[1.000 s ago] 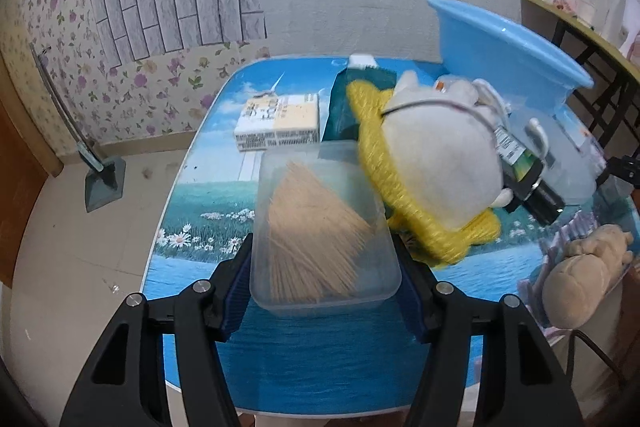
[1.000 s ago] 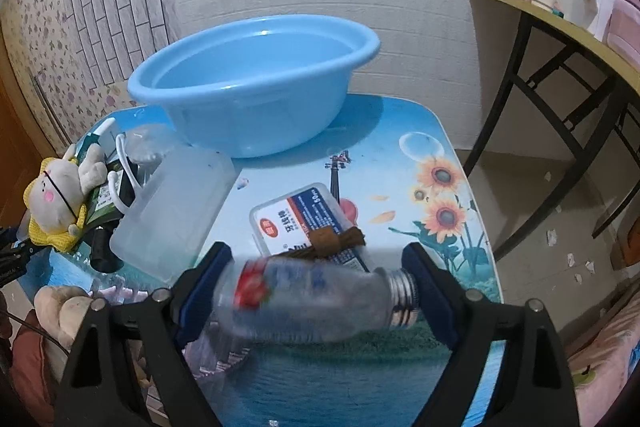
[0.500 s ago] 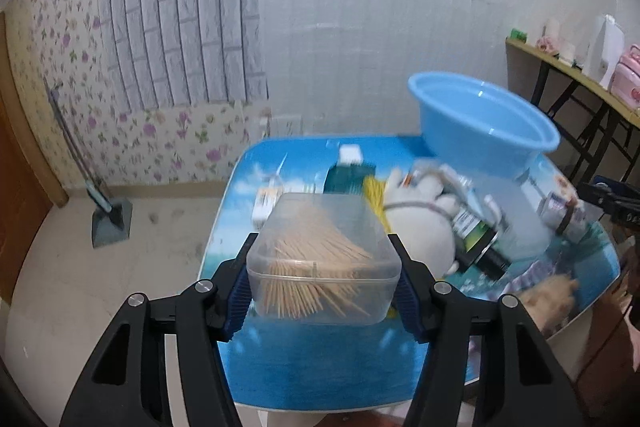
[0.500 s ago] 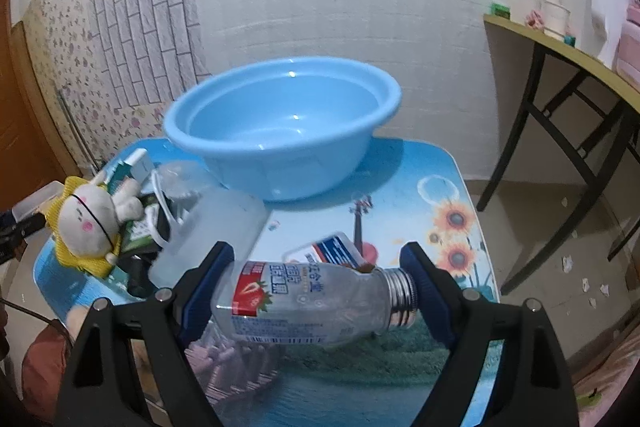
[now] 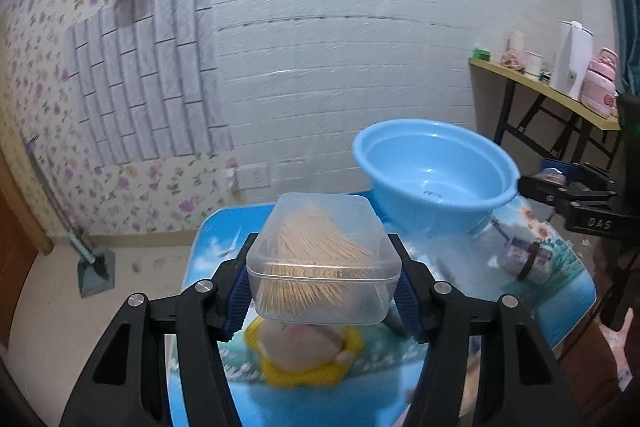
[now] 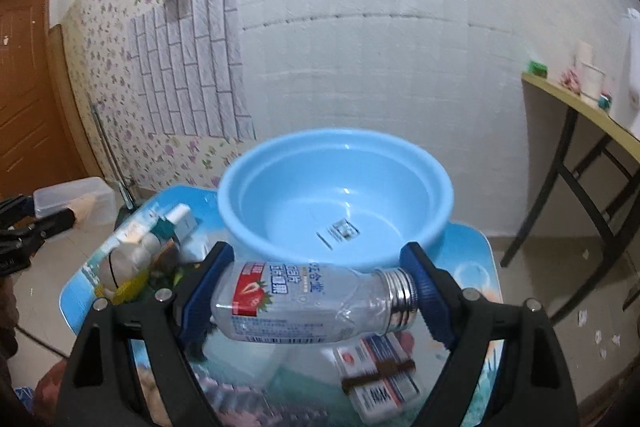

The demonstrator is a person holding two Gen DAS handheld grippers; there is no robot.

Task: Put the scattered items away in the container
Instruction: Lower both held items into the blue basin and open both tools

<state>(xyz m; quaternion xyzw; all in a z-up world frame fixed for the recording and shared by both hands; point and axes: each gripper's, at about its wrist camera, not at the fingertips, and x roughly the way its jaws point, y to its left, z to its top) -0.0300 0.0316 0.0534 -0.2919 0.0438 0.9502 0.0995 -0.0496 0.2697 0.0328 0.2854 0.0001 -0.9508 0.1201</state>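
My left gripper (image 5: pixel 322 287) is shut on a clear plastic box of toothpicks (image 5: pixel 322 263) and holds it above the table, left of the blue basin (image 5: pixel 434 175). My right gripper (image 6: pixel 316 291) is shut on a clear plastic bottle (image 6: pixel 304 301) with a strawberry label and silver cap, held sideways just in front of the blue basin (image 6: pixel 336 195). The basin is empty apart from a sticker. The toothpick box (image 6: pixel 72 203) and left gripper also show at the far left of the right wrist view.
A yellow and white plush toy (image 5: pixel 300 347) lies on the blue picture table (image 5: pixel 568 291) under the left gripper. A small banded box (image 6: pixel 380 375), a clear jug and cartons (image 6: pixel 176 223) lie on the table. A side table (image 6: pixel 580 107) stands at the right.
Both grippers have risen with their loads. The toothpick box left the table and now hangs above the plush toy. The bottle has moved up and closer to the basin.
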